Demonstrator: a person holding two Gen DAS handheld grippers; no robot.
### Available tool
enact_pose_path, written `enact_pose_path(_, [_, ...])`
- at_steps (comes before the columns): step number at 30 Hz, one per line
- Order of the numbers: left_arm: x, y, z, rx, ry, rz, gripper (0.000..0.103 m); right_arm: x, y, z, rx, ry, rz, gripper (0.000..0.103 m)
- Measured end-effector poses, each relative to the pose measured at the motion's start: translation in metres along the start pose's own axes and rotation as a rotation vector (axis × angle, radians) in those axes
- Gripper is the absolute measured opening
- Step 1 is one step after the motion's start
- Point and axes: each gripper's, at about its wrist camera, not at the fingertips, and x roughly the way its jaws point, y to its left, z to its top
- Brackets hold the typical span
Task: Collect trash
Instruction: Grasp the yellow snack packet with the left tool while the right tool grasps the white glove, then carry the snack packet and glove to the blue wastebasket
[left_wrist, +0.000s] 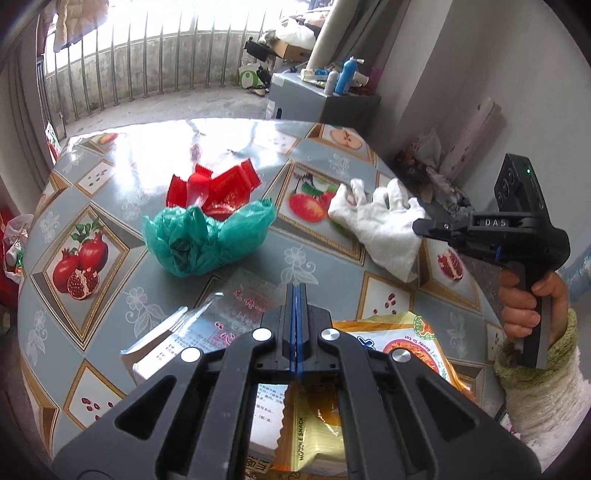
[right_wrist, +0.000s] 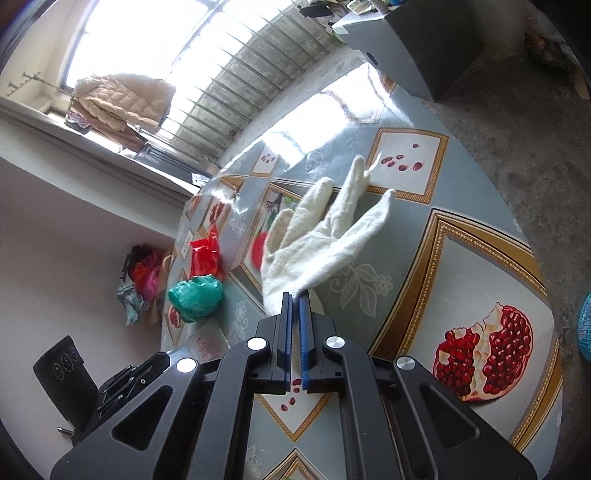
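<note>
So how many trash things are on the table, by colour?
White: 1, the glove
Green: 1, the bag
Red: 1 bunch of wrappers; I can't count them singly
Yellow: 1, the snack packet
Clear with red print: 1, the flat packet
Total: 5

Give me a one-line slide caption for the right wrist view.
Right gripper pinches the cuff of a white glove above the fruit-print table.
</note>
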Motion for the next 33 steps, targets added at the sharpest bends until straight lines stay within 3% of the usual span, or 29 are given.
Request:
enact_pose_path(17, [-0.041, -0.032, 0.022, 0.028, -0.131, -0.073, 0.000, -0.091, 0.005, -0.018, 0.001, -0.129, 0.073, 0.003])
enact_pose_path(33, [-0.056, -0.105, 0.038, 0.144, -0.161, -0.153, 0.000, -0.183, -0.024, -0.050, 0.057, -0.316, 0.096, 0.003])
